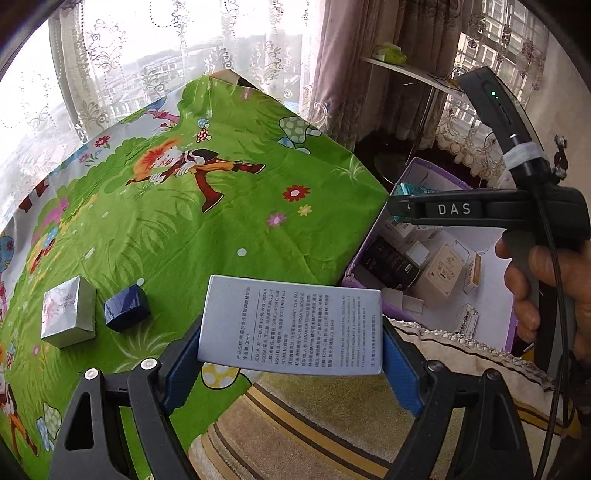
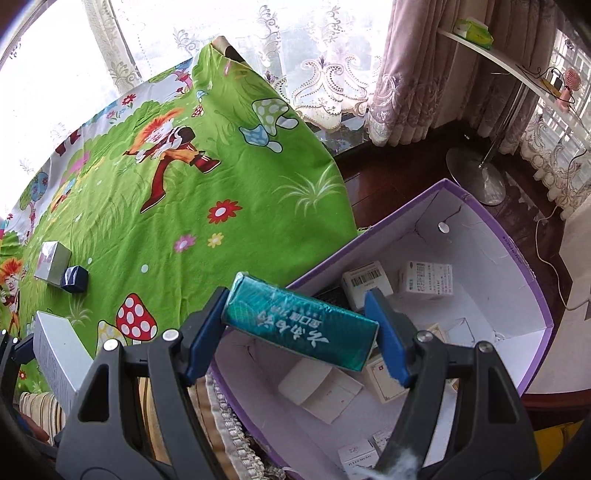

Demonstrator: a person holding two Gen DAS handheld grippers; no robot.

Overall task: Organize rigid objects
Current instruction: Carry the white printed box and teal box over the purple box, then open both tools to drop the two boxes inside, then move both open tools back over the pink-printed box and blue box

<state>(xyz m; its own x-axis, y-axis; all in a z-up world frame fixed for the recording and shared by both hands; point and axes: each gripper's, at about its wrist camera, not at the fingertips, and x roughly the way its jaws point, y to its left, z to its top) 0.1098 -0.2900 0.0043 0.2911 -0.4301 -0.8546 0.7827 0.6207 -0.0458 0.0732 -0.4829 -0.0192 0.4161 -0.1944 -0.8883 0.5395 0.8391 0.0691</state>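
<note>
You have two small boxes on the green cloth [image 1: 221, 229]: one silver box [image 1: 68, 315] and one dark blue box [image 1: 126, 308]. Each gripper carries one box: one pale printed box [image 1: 291, 326], one teal box [image 2: 301, 326].

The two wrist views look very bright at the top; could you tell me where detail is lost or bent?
Left wrist view: window blown out white, printed box sharp; right wrist view: window equally washed out, purple bin rim bowed by the fisheye.

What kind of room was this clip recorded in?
Most likely a home living room or bedroom by a window: lace curtains, a table under a cartoon-print cloth, and a striped rug on the floor.
</note>
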